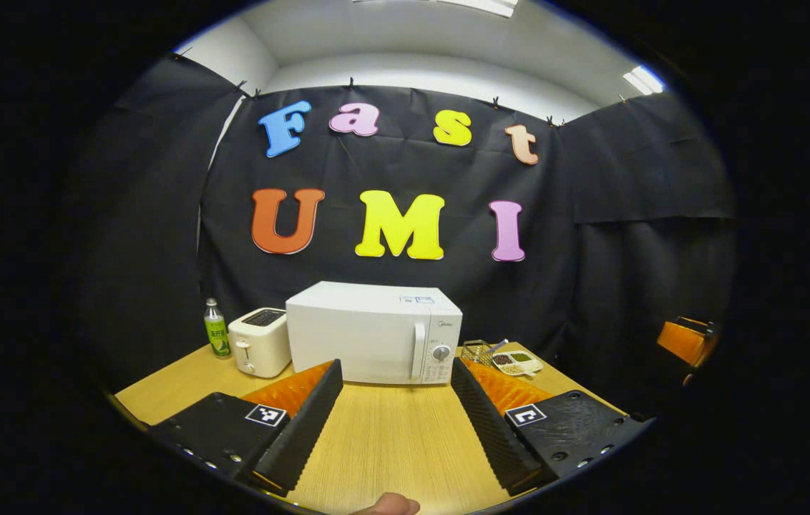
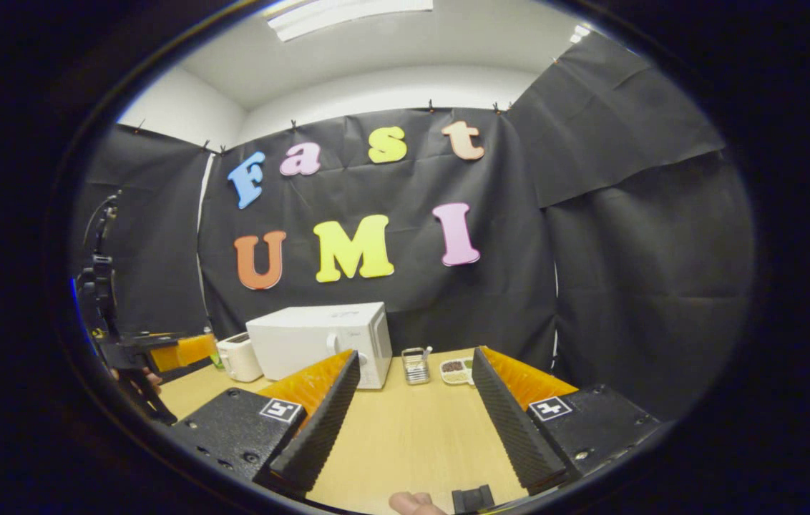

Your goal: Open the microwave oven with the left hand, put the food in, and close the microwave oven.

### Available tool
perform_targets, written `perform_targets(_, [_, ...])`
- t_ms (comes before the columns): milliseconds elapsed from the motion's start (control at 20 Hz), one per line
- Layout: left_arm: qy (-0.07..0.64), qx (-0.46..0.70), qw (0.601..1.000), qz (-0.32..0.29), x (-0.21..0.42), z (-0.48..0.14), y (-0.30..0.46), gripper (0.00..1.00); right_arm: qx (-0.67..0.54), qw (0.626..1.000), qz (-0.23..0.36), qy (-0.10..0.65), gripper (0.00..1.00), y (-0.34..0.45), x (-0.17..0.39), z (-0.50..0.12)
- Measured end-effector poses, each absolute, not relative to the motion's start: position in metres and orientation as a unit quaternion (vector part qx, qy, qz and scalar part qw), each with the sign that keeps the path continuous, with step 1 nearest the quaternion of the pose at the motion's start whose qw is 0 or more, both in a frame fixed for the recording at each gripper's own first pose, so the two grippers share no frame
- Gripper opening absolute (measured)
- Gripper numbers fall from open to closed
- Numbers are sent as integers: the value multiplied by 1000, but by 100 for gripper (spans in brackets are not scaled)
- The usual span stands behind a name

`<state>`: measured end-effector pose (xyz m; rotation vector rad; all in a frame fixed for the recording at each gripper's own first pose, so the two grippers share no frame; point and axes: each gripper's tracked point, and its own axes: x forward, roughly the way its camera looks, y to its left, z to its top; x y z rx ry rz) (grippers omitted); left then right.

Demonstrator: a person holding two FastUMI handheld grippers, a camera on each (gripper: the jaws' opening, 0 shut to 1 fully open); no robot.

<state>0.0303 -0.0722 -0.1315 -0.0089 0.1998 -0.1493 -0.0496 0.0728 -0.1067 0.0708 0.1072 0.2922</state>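
Microwave (image 1: 373,332) far centre on tabletop (image 1: 391,443), door closed. Food tray (image 1: 516,363) just right of it, beside a wire basket (image 1: 475,350). Toaster (image 1: 259,341) and bottle (image 1: 216,329) to its left. Left claw (image 1: 396,408) apart, empty. Right claw (image 2: 412,415) apart, empty.

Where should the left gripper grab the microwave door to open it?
Best on the white upright handle along the door's right edge, beside the dial. Come straight from the front, fingers either side: the bar stands proud, and the microwave is shut.
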Motion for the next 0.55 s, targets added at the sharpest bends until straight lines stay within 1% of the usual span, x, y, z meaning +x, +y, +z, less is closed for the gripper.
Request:
perform_targets(200, [82, 15, 996, -23, -9, -107, -33, 95, 27, 989, 136, 47, 100, 70, -60, -93])
perform_targets(350, [66, 18, 997, -23, -28, -91, -25, 93, 26, 989, 139, 36, 100, 73, -72, -78])
perform_targets(450, [55, 17, 998, -24, -35, -82, -21, 93, 24, 989, 142, 23, 100, 75, -77, -69])
perform_targets(500, [52, 17, 998, -25, -37, -79, -21, 93, 20, 990, 142, 19, 90, 76, -78, -67])
perform_targets(550, [48, 17, 998, -27, -40, -77, -22, 81, 18, 990, 140, 18, 90, 77, -79, -65])
